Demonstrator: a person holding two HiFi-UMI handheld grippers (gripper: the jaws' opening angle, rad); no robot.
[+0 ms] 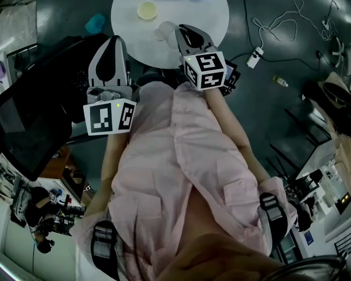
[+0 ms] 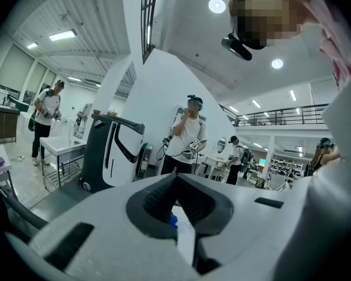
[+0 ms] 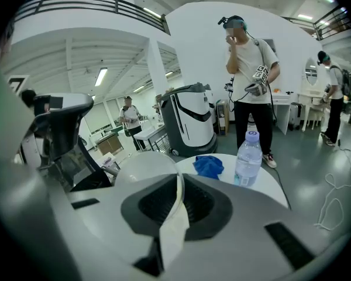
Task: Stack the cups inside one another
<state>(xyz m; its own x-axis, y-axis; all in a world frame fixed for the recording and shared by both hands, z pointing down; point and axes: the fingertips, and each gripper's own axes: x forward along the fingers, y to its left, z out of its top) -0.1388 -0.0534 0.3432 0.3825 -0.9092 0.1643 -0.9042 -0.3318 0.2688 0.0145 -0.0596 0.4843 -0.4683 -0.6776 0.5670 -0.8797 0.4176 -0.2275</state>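
Two grippers show in the head view: the left gripper [image 1: 111, 43] hangs beside the round table [image 1: 216, 22], and the right gripper [image 1: 184, 33] is over its near edge, carrying a pale cup [image 1: 162, 33]. A yellow cup [image 1: 147, 10] stands farther in.

Left gripper view: the jaws are pressed together with nothing between them.

Right gripper view: the jaws pinch the pale cup's [image 3: 141, 170] wall, with a blue cloth [image 3: 208, 165] and a water bottle [image 3: 247, 157] beyond.

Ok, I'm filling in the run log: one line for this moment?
left gripper: shut, empty | right gripper: shut on clear cup rim | yellow cup: on table
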